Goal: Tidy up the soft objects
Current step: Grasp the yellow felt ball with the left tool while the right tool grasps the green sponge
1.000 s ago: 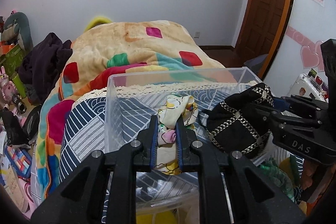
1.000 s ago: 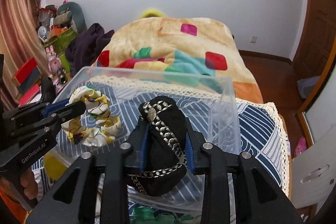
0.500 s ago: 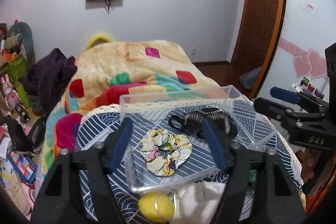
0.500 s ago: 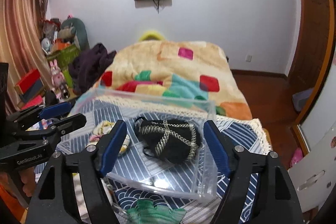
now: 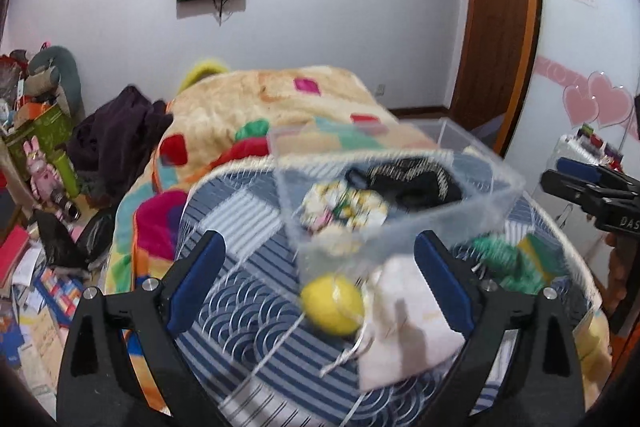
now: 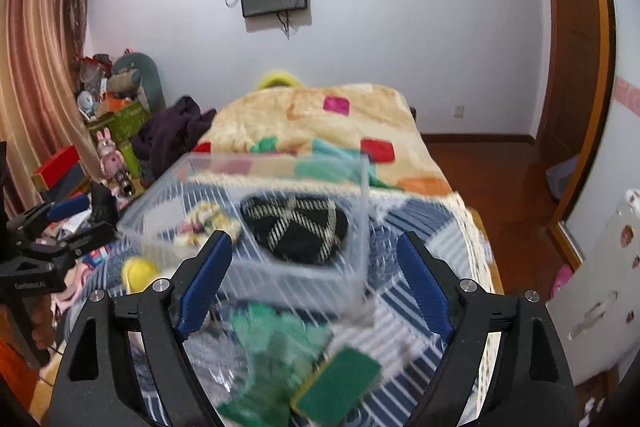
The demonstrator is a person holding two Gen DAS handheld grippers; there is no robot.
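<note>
A clear plastic bin (image 5: pixel 472 203) (image 6: pixel 352 227) stands on a blue striped cloth. Inside lie a floral scrunchie (image 5: pixel 344 207) (image 6: pixel 208 223) and a black chain-trimmed headband (image 5: pixel 412 179) (image 6: pixel 296 227). My left gripper (image 5: pixel 320 283) is open and empty, held back above a yellow ball (image 5: pixel 332 303) and a white pouch (image 5: pixel 408 319) in front of the bin. My right gripper (image 6: pixel 312 279) is open and empty above a green fabric item (image 6: pixel 276 351) and a green-yellow sponge (image 6: pixel 340 387).
The cloth covers a round table (image 5: pixel 240 307) in front of a bed with a patchwork blanket (image 6: pixel 312 115). Clutter and toys stand at the left (image 5: pixel 40 155). A wooden door (image 6: pixel 572 47) is at the right.
Both grippers opened and let go of the scrunchie and the headband, which now lie in the bin. Both grippers pulled back and up from the bin.
</note>
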